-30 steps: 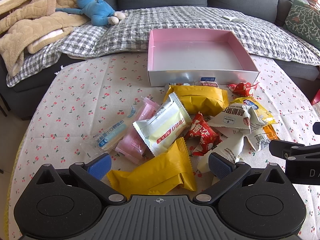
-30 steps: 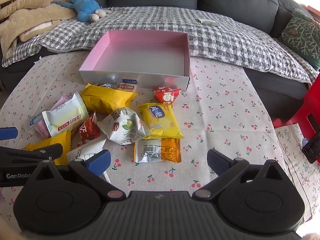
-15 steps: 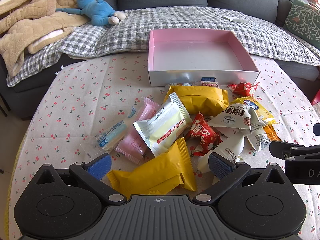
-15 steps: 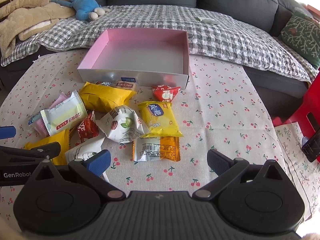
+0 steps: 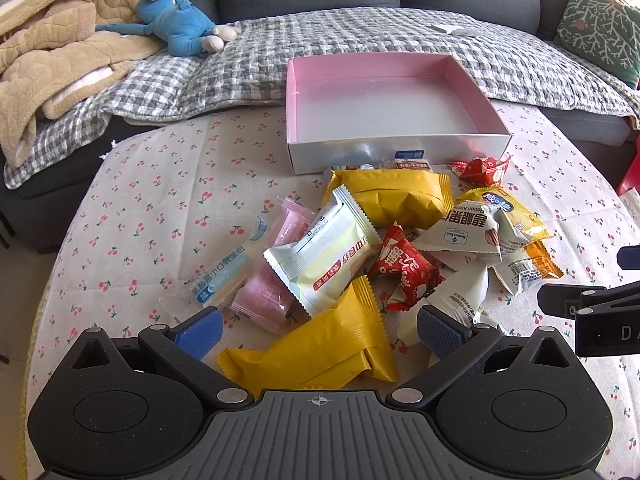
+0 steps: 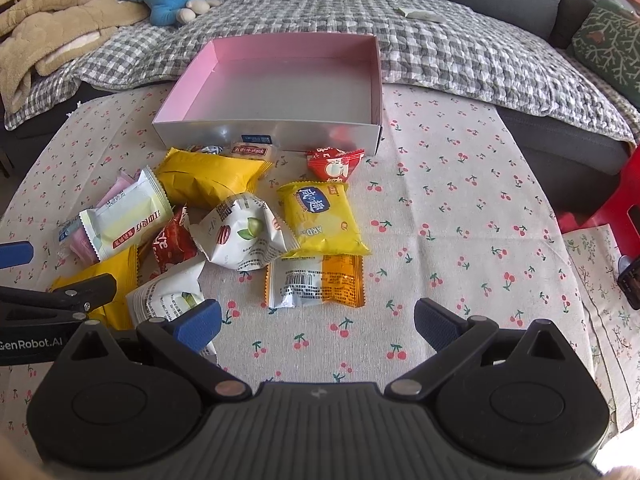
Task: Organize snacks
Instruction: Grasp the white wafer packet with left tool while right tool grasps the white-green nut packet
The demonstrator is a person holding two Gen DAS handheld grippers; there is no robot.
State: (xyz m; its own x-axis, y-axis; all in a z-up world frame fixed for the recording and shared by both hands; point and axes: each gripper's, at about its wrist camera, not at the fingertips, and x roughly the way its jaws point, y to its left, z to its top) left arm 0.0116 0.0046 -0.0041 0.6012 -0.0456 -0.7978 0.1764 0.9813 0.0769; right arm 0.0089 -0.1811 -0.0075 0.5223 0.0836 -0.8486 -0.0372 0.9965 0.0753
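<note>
A pile of several snack packets lies on the cherry-print tablecloth in front of an empty pink-lined box (image 5: 384, 92) (image 6: 280, 80). My left gripper (image 5: 320, 326) is open, its blue pads either side of a yellow packet (image 5: 320, 348) at the near edge of the pile. Beyond it lie a white-and-cream packet (image 5: 324, 256), a pink packet (image 5: 268, 284) and a red candy (image 5: 404, 268). My right gripper (image 6: 318, 326) is open over bare cloth, just short of an orange-and-white packet (image 6: 316, 282). A yellow biscuit packet (image 6: 320, 216) and a white nut packet (image 6: 244, 236) lie past it.
A grey sofa with a checked blanket (image 5: 360, 44), a beige coat (image 5: 52, 64) and a blue plush toy (image 5: 176, 28) runs behind the table. A red stool (image 6: 616, 200) stands at the table's right. Each gripper shows at the edge of the other's view.
The right gripper has drifted slightly forward toward the packets. The left gripper and the snacks have stayed put.
</note>
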